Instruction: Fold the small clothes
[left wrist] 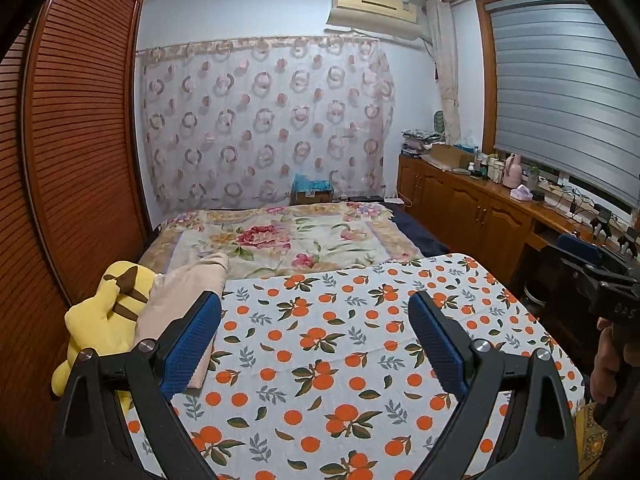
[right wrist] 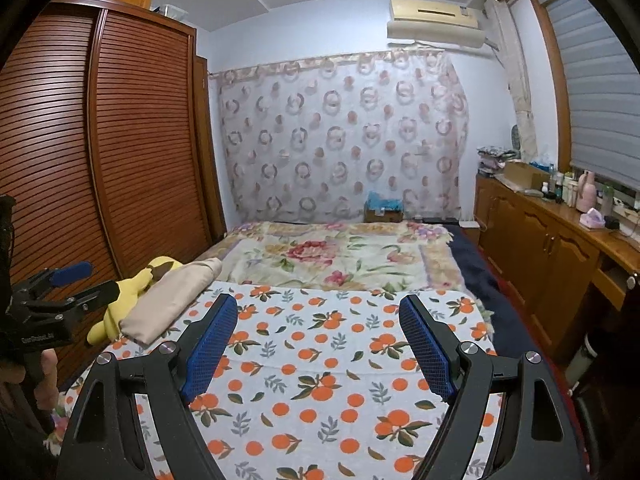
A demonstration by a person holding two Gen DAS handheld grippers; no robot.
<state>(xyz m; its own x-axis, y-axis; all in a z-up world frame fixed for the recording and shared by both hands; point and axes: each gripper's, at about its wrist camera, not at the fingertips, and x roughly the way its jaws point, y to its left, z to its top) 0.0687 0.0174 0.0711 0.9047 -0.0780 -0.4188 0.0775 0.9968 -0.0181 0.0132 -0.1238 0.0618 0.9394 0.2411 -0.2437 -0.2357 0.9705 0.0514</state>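
A folded beige garment [left wrist: 180, 292] [right wrist: 172, 300] lies at the far left corner of the orange-print cloth [left wrist: 320, 360] [right wrist: 320, 360], touching a yellow plush toy [left wrist: 108, 308] [right wrist: 136, 286]. My left gripper [left wrist: 316, 304] hovers over the print cloth with its blue pads wide apart and nothing between them; its left finger [left wrist: 192, 340] overlaps the garment's edge in the picture. My right gripper [right wrist: 318, 302] also stands open and empty above the cloth. Each view catches the other gripper at its side: the left gripper [right wrist: 94, 280] and the right gripper [left wrist: 592, 258], both hand-held.
Beyond the print cloth lies a bed with a floral blanket [left wrist: 280, 240] [right wrist: 340, 256]. A slatted wooden wardrobe [left wrist: 72, 160] [right wrist: 120, 160] runs along the left. A low cabinet [left wrist: 480, 208] [right wrist: 560, 232] with bottles and boxes lines the right wall under the window.
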